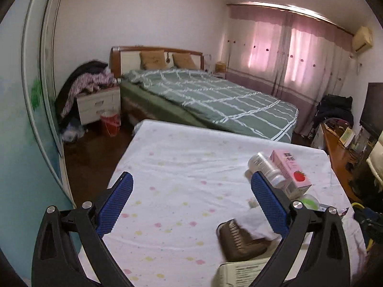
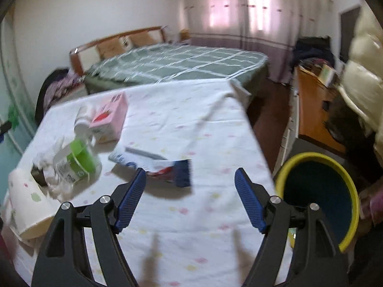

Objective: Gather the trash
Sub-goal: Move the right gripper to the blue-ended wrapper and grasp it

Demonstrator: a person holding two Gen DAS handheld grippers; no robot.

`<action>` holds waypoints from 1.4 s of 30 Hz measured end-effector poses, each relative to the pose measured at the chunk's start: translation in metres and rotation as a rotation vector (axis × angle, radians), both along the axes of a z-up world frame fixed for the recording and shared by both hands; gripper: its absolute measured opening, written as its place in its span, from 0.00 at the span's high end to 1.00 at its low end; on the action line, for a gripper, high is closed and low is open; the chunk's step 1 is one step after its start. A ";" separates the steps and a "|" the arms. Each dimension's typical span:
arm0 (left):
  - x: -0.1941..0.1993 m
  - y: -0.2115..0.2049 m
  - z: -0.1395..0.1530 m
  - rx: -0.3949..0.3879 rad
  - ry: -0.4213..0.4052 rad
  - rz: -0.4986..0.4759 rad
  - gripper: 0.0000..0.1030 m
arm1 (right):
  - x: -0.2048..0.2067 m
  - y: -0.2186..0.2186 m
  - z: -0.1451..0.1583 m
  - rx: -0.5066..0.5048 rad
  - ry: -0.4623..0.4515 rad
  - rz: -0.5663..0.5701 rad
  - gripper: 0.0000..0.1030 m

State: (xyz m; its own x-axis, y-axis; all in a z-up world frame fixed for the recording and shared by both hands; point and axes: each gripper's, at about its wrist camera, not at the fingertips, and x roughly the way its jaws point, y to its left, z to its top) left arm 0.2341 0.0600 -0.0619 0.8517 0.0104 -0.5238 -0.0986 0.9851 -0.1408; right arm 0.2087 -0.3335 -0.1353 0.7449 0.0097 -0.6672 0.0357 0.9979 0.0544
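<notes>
left gripper (image 1: 191, 205): we see jaws spread wide, nothing between the blue pads, over the table's bare middle
right gripper (image 2: 190, 199): jaws spread too, empty, above the table near its right edge
torn wrapper (image 2: 167, 171): red, white and blue, flat on the cloth just beyond the right gripper's left finger, blurred
table (image 2: 191, 124): white cloth with pastel dots carries all the trash; cloth bunched at the far right corner
green-lidded jar (image 2: 76, 165): tipped on its side toward the left edge in the right wrist view, crumpled white tissue (image 2: 57, 186) touching it
pink carton (image 1: 290, 171): strawberry print, lying on its side toward the right edge in the left wrist view, a white bottle (image 1: 264, 166) lying against it
brown object (image 1: 239, 241): near edge, just inside the left gripper's right finger, partly under a white tissue; we cannot tell what it is
white box (image 1: 239, 272): printed, at the near edge below the brown object
bin (image 2: 318, 198): yellow rim, dark inside, on the floor just beside the table's right edge
bed (image 1: 210, 100): green checked cover, beyond the table's far edge
person: cream puffy sleeve (image 2: 361, 71) at the right of the right wrist view
</notes>
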 end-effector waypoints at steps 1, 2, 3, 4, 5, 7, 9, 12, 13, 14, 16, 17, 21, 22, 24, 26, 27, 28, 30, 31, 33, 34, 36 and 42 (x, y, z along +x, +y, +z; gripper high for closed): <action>0.002 0.003 -0.003 -0.009 0.006 -0.001 0.06 | 0.006 0.007 -0.003 -0.019 0.015 0.028 0.30; 0.003 0.005 -0.006 -0.010 0.016 0.003 0.06 | 0.009 0.011 -0.006 -0.030 0.025 0.048 0.30; 0.005 0.006 -0.009 -0.008 0.025 0.004 0.06 | 0.014 0.016 -0.009 -0.052 0.033 0.074 0.29; 0.004 0.007 -0.009 -0.009 0.025 0.000 0.06 | 0.017 0.019 -0.011 -0.073 0.036 0.092 0.29; 0.003 0.006 -0.009 -0.012 0.020 -0.004 0.06 | 0.020 0.022 -0.012 -0.097 0.037 0.108 0.28; 0.002 -0.003 -0.010 -0.007 0.012 -0.009 0.06 | 0.027 0.025 -0.014 -0.134 0.041 0.149 0.28; -0.002 -0.010 -0.007 0.001 0.004 -0.006 0.06 | 0.032 0.025 -0.014 -0.127 0.043 0.184 0.28; -0.005 -0.009 -0.004 -0.003 -0.011 0.005 0.05 | 0.042 0.020 -0.018 -0.089 0.055 0.196 0.27; -0.006 -0.008 -0.004 -0.007 -0.014 0.009 0.05 | 0.043 0.019 -0.020 -0.070 0.058 0.194 0.26; -0.006 -0.007 -0.004 -0.011 -0.014 0.011 0.05 | 0.045 0.015 -0.022 -0.041 0.066 0.195 0.26; -0.005 -0.008 -0.003 -0.015 -0.013 0.014 0.05 | 0.047 0.013 -0.024 -0.010 0.076 0.201 0.26; -0.006 -0.008 -0.003 -0.016 -0.012 0.014 0.05 | 0.046 0.014 -0.024 -0.008 0.077 0.204 0.26; -0.006 -0.008 -0.004 -0.006 -0.011 0.011 0.05 | 0.036 0.020 -0.021 0.029 0.063 0.245 0.26; -0.006 -0.008 -0.003 -0.005 -0.010 0.011 0.05 | 0.032 0.022 -0.020 0.052 0.063 0.263 0.26; -0.005 -0.008 -0.004 -0.007 -0.008 0.009 0.05 | 0.028 0.028 -0.020 0.085 0.072 0.303 0.26; -0.006 -0.009 -0.004 -0.008 -0.009 0.006 0.05 | 0.023 0.033 -0.020 0.104 0.078 0.327 0.26; -0.006 -0.010 -0.004 -0.008 -0.009 0.007 0.05 | 0.022 0.036 -0.021 0.105 0.079 0.335 0.26; -0.006 -0.010 -0.004 -0.008 -0.011 0.007 0.05 | 0.022 0.040 -0.022 0.092 0.082 0.336 0.26; -0.006 -0.010 -0.004 -0.012 -0.011 0.005 0.05 | 0.026 0.045 -0.024 0.051 0.091 0.329 0.29; -0.007 -0.010 -0.003 -0.014 -0.012 0.003 0.05 | 0.029 0.047 -0.026 0.034 0.099 0.333 0.32; -0.008 -0.011 -0.003 -0.014 -0.015 0.000 0.05 | 0.037 0.051 -0.029 0.001 0.119 0.344 0.38; -0.008 -0.012 -0.003 -0.012 -0.015 0.000 0.05 | 0.040 0.052 -0.031 -0.008 0.126 0.346 0.44; -0.008 -0.011 -0.003 -0.014 -0.016 0.000 0.05 | 0.044 0.052 -0.034 -0.008 0.147 0.347 0.54; -0.010 -0.012 -0.001 -0.020 -0.016 -0.001 0.05 | 0.042 0.040 -0.032 0.023 0.129 0.297 0.75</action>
